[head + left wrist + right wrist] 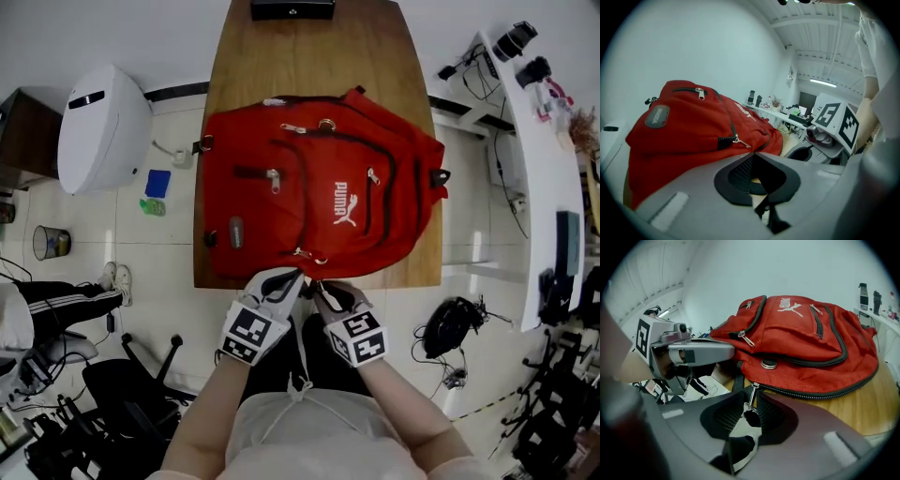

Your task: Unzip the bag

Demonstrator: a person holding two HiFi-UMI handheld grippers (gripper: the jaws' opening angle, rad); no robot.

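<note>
A red backpack (319,187) with a white logo lies flat on the wooden table (309,56), its bottom edge toward me. In the right gripper view the backpack (806,338) fills the middle, and a small metal zipper pull (751,397) hangs from its main black zip. My right gripper (749,411) is shut on that pull at the table's near edge (319,286). My left gripper (289,275) sits just left of it against the bag's near edge. Its jaws (757,180) look shut, with nothing red between them. The backpack (693,136) rises to their left.
A black box (292,8) sits at the table's far end. On the floor stand a white bin (103,127) at left, a black chair base (141,375) and headphones (450,323). A cluttered white desk (534,141) runs along the right. A person's striped trouser leg (66,300) shows at left.
</note>
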